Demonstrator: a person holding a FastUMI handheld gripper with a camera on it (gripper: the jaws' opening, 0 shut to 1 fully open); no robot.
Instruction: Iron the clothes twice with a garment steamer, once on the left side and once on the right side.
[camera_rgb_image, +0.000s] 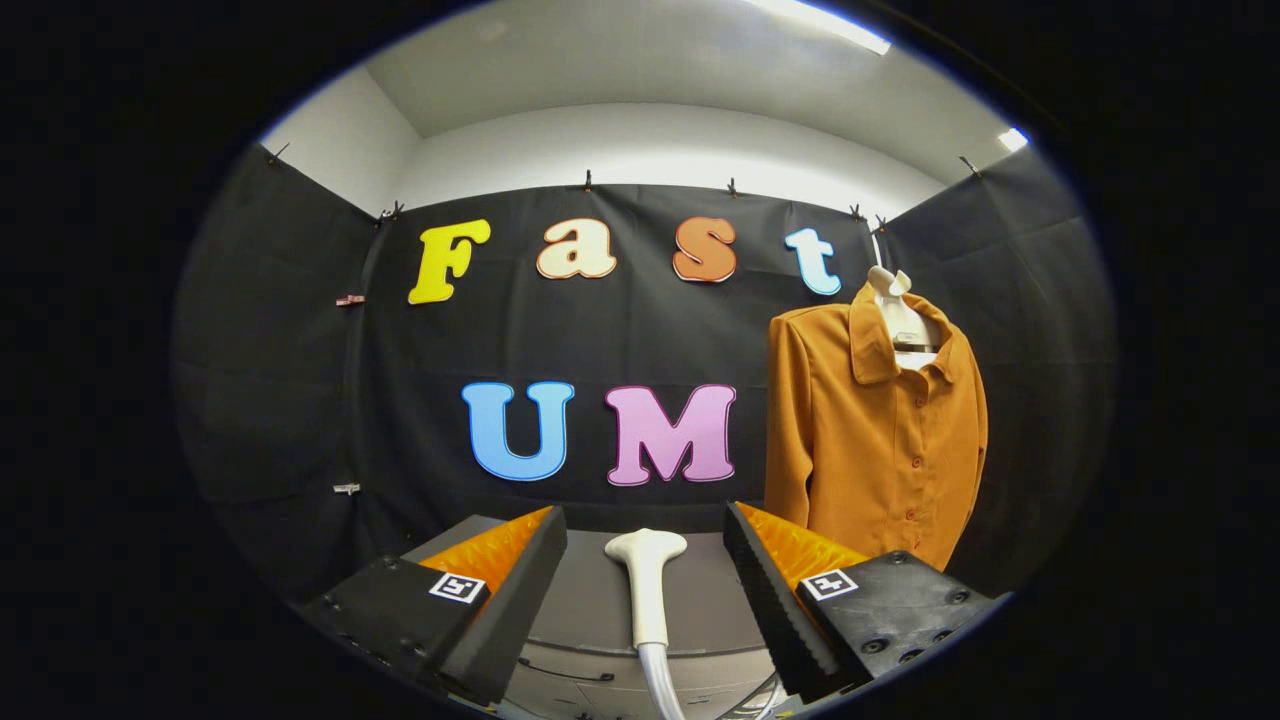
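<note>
While gripper (645, 590) spread | steamer (647, 585) upright btwn fingers, untouched | shirt (872, 430) hangs beyond

Your tongs (645, 560) stood spread wide, touching nothing — the steamer head (646, 585) lay on the counter (590, 600) between and just ahead of their fingers, its hose (658, 685) trailing back toward you. The shirt (870, 440) hung beyond to the right, against the wall.

The steamer head's (646, 585) hose is running out of sight below, between the gripper (645, 580) fingers. The right finger is hiding the orange shirt's (875, 430) lower hem.
</note>
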